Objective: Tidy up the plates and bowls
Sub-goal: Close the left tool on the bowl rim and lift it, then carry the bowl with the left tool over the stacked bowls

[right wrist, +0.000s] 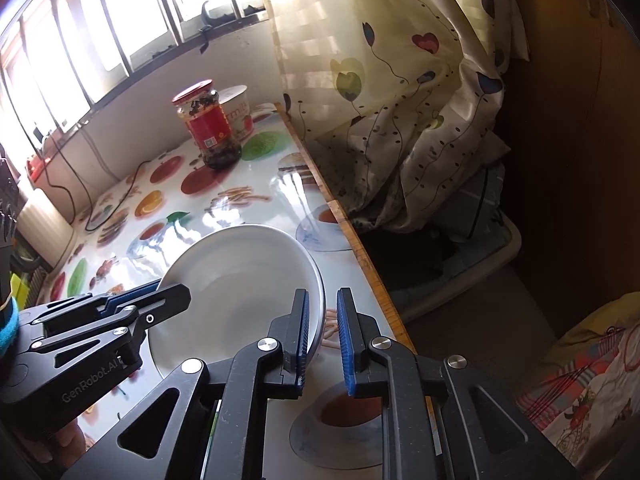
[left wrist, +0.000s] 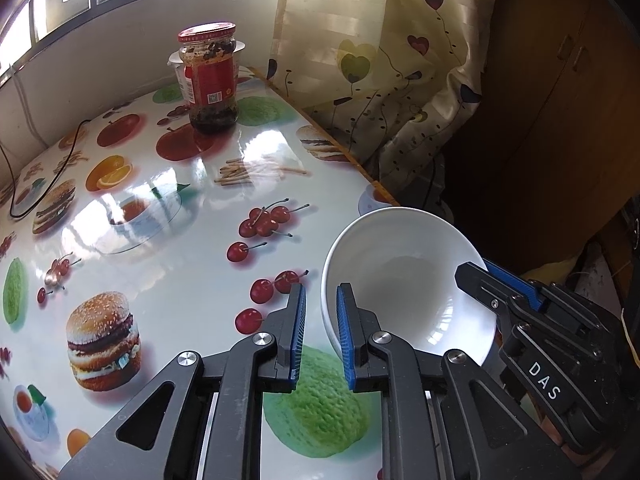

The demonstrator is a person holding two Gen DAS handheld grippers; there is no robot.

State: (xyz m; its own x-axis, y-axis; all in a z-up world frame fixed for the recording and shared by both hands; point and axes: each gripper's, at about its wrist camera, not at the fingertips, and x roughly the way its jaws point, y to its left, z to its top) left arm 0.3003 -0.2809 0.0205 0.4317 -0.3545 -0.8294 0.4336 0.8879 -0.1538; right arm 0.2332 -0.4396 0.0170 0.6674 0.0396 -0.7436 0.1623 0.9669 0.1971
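One white bowl (left wrist: 408,288) (right wrist: 240,292) stands near the right edge of the table (left wrist: 180,220), which has a fruit-and-burger print, and both grippers are on its rim. My left gripper (left wrist: 321,330) is closed down narrow around the bowl's left rim, with one blue pad inside and one outside. In the right wrist view the left gripper (right wrist: 172,290) looks clamped on that rim. My right gripper (right wrist: 322,332) pinches the opposite rim the same way. It shows in the left wrist view as the right gripper (left wrist: 480,276). Whether the bowl rests on the table or is slightly lifted is unclear.
A red-lidded jar (left wrist: 212,80) (right wrist: 212,128) and a white cup (right wrist: 240,112) stand at the far end. A black cable (left wrist: 48,184) trails over the left side. Right of the wooden table edge (right wrist: 360,248) hang a patterned curtain (left wrist: 380,80) and bedding (right wrist: 580,380).
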